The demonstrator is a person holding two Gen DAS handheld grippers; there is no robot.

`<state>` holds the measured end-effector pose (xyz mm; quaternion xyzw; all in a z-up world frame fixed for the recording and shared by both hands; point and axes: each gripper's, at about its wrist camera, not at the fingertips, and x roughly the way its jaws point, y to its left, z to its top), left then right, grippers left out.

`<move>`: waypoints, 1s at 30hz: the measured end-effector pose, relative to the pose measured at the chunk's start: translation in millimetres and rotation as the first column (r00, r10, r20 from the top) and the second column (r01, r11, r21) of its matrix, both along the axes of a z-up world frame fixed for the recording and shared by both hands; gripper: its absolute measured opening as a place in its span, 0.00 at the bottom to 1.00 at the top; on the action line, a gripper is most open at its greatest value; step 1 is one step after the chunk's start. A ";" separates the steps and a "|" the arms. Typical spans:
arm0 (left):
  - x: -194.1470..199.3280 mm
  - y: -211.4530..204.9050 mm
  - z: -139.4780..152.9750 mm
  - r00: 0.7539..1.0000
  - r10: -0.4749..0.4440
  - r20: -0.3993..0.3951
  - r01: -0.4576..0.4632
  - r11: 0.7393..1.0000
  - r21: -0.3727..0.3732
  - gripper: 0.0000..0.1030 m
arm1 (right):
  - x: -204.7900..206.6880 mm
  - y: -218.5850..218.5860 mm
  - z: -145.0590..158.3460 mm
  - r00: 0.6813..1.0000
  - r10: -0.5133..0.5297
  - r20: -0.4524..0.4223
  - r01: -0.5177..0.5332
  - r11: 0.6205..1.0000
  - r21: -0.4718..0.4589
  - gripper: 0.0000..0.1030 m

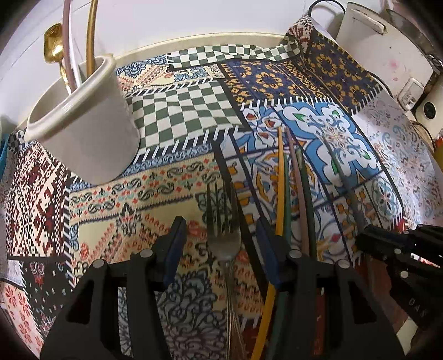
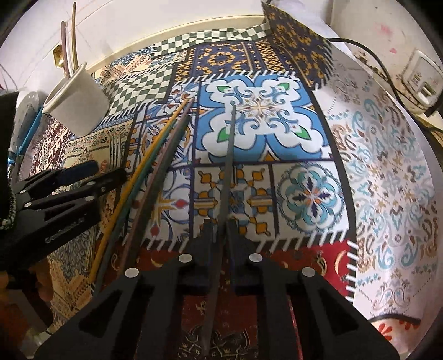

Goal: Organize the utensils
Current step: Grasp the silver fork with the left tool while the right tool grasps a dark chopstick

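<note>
A silver fork (image 1: 223, 238) lies on the patterned tablecloth (image 1: 180, 116), tines pointing away. My left gripper (image 1: 218, 242) stands open around the fork's head, with a gap on each side. To its right lies a bundle of coloured chopsticks (image 1: 285, 193), yellow, green and brown. My right gripper (image 2: 220, 225) is shut on a single dark grey chopstick (image 2: 228, 166) that points away over the blue and white tile pattern. A cream utensil holder (image 1: 83, 130) stands at the back left with a gold spoon (image 1: 54, 47) and long handles in it.
A white appliance (image 1: 360, 25) and a wall socket (image 2: 420, 74) with a black cable (image 2: 382, 63) sit at the back right. A blue-edged white object (image 2: 26, 110) is at the far left beside the holder. The cloth's back edge meets a white wall.
</note>
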<state>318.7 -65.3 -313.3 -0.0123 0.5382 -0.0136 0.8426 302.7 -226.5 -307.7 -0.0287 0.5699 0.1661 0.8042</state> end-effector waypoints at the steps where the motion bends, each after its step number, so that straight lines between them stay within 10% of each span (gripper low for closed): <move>1: 2.2 -0.7 -0.4 1.000 0.001 0.002 -0.001 1.000 0.004 0.49 | 3.2 1.3 -0.6 1.000 0.002 -0.003 -0.002 1.000 0.003 0.09; 20: 11.4 -10.0 -0.7 0.998 -0.036 0.055 0.036 0.999 0.004 0.22 | 37.4 23.7 -3.1 1.000 0.016 -0.015 -0.016 1.000 0.027 0.07; 30: 4.7 16.5 16.7 0.998 -0.046 0.047 0.053 0.985 -0.166 0.22 | 26.3 17.9 12.7 1.000 -0.013 0.018 0.012 0.997 0.071 0.05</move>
